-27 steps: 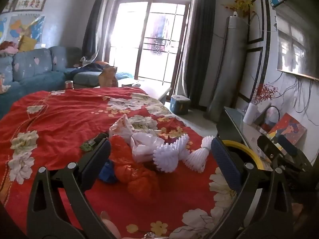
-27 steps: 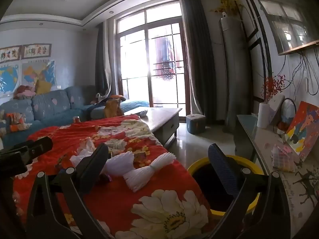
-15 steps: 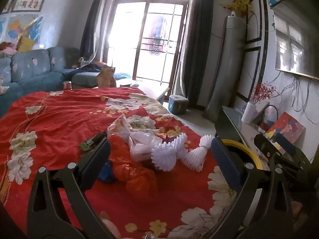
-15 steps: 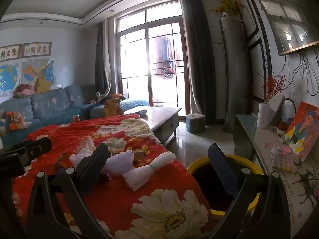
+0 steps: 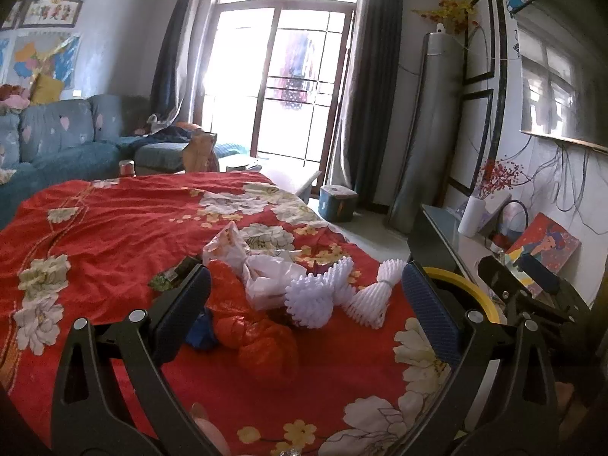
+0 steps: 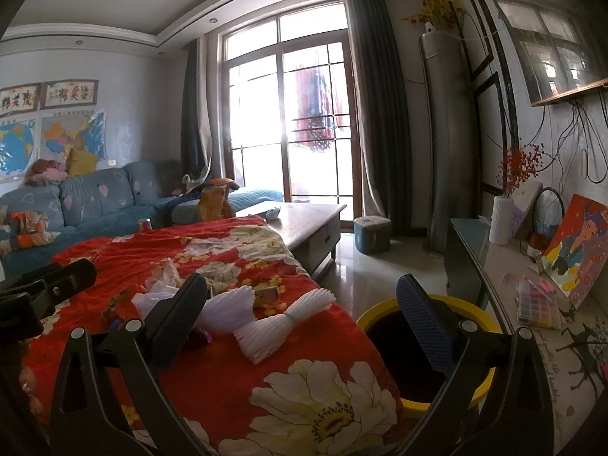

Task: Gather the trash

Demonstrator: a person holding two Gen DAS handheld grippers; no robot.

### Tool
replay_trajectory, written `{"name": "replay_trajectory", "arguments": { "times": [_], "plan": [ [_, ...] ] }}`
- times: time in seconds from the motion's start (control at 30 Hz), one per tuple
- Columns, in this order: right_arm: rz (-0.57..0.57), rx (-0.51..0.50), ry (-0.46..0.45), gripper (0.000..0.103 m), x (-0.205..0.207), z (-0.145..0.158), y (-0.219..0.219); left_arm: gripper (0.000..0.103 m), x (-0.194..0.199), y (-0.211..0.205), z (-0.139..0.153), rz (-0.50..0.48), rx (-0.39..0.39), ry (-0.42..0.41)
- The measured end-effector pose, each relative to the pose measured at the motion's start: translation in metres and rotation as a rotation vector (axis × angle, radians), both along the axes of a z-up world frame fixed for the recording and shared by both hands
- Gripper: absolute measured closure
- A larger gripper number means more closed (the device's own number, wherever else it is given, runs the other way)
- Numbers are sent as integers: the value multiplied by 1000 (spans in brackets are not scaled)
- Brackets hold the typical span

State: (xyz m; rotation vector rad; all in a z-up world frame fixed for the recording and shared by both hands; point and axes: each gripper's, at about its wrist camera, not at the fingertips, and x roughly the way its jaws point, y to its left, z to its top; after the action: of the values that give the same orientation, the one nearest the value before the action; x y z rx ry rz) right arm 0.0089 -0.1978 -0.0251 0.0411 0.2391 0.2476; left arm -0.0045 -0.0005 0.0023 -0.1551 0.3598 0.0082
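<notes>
A heap of trash lies on the red flowered cloth (image 5: 114, 220): a crumpled red plastic bag (image 5: 262, 342), a white plastic bag (image 5: 266, 277), two white foam fruit nets (image 5: 315, 300) (image 5: 372, 296), a dark green wrapper (image 5: 171, 275) and a blue scrap (image 5: 201, 332). My left gripper (image 5: 304, 311) hovers open just short of the heap, nothing between its fingers. The right gripper (image 6: 300, 315) is open too, above the cloth's right edge, with a tied foam net (image 6: 281, 323) ahead of it. A yellow-rimmed bin (image 6: 425, 345) stands on the floor to the right of the cloth.
A blue sofa (image 6: 87, 205) runs along the left wall. A low coffee table (image 6: 304, 220) and a small blue stool (image 6: 370, 233) lie beyond the cloth. A glass sideboard (image 6: 532, 296) with a white vase and a painting lines the right wall.
Both grippers have stayed nearly still and open; the left view has shifted only slightly, with the trash heap in the same place.
</notes>
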Motion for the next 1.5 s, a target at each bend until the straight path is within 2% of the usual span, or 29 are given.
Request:
{"name": "replay_trajectory", "arguments": {
  "times": [0.97, 1.1, 1.5],
  "plan": [
    [0, 1, 5, 6, 2, 3, -2, 11, -1, -2, 1, 1, 4, -1],
    [-2, 5, 12, 6, 2, -11, -4, 11, -1, -2, 0, 1, 3, -1],
    [9, 11, 35, 6, 10, -11, -3, 11, 3, 0, -6, 16, 8, 26]
  ]
}}
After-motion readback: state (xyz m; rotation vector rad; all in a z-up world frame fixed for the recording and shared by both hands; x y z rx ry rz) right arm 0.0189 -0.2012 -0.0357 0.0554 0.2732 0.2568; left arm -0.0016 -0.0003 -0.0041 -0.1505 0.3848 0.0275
